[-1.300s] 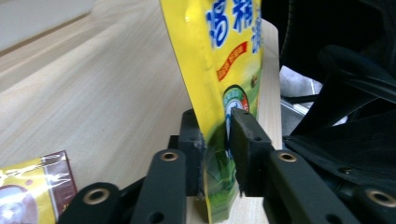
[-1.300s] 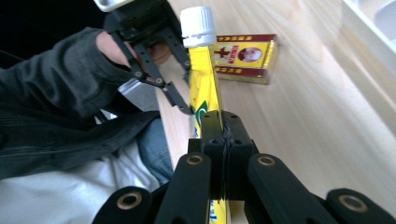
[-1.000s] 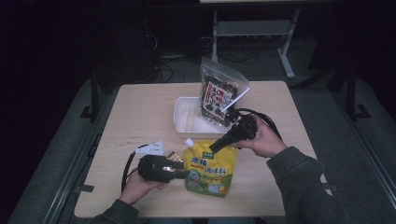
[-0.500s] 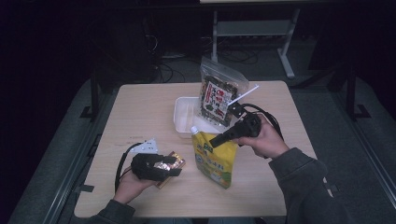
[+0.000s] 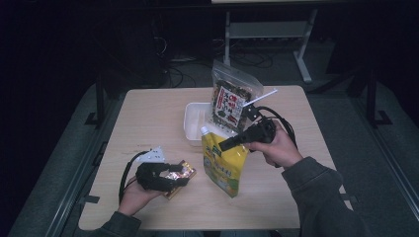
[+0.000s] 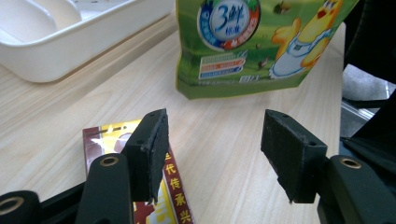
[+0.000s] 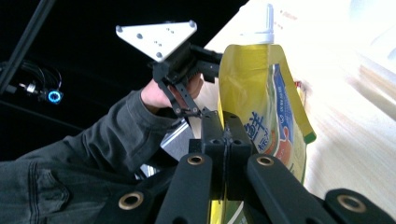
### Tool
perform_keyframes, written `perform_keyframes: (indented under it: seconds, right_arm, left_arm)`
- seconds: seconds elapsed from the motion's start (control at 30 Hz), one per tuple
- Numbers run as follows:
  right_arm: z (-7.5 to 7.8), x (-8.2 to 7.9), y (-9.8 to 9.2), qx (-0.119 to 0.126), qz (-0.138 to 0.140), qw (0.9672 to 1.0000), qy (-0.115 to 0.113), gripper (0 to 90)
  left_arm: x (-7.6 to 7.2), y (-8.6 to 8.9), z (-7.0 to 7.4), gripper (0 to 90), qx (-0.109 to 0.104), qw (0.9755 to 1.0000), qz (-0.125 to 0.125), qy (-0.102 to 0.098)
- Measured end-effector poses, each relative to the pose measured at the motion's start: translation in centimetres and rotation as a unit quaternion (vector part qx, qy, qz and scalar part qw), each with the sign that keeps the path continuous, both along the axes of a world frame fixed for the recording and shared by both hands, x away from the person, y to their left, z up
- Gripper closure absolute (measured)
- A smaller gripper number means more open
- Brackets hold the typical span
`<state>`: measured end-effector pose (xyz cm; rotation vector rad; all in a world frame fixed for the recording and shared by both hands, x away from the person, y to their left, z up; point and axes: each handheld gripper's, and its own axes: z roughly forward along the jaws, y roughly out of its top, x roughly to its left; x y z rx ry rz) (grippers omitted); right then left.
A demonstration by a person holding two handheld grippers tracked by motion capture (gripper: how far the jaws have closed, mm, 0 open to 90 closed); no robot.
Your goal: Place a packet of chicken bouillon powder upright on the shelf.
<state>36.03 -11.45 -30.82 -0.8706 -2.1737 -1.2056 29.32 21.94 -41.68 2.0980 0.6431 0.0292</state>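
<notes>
The pouch (image 6: 261,44) you held read "3鲜" in a blue roundel, with a yellow duck beside it; the red packet (image 6: 173,196) carried gold Chinese characters, "代传承". Your right gripper (image 5: 225,145) was clamped tight on the pouch's edge, holding it upright on the table (image 5: 148,113) near the middle. Your left gripper (image 6: 215,154) had just been opening; its jaws stood well apart with nothing between them, the left pad over the red packet. There was one pouch, one red packet, one white tray (image 5: 193,121) and one seaweed bag (image 5: 232,101).
</notes>
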Motion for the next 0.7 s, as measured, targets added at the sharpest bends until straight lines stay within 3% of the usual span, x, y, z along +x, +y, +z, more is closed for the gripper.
perform_keyframes:
  seconds: [0.37, 0.5, 0.7]
  right_arm:
    - [0.8, 0.5, -0.1, 0.048, -0.042, 0.9980, 0.009, 89.5]
    - [1.5, 0.9, 0.1, 0.069, -0.069, 0.9952, 0.005, 89.5]
    - [2.3, 1.6, 0.8, 0.074, -0.086, 0.9935, -0.001, 89.5]
  left_arm:
    - [0.0, 0.4, -0.2, 38.8, 0.004, 0.9999, 0.012, 0.001]
    - [0.0, 0.5, -0.1, 38.5, 0.005, 0.9999, 0.015, -0.001]
    - [0.1, 0.8, -0.1, 38.0, 0.008, 0.9998, 0.020, -0.003]
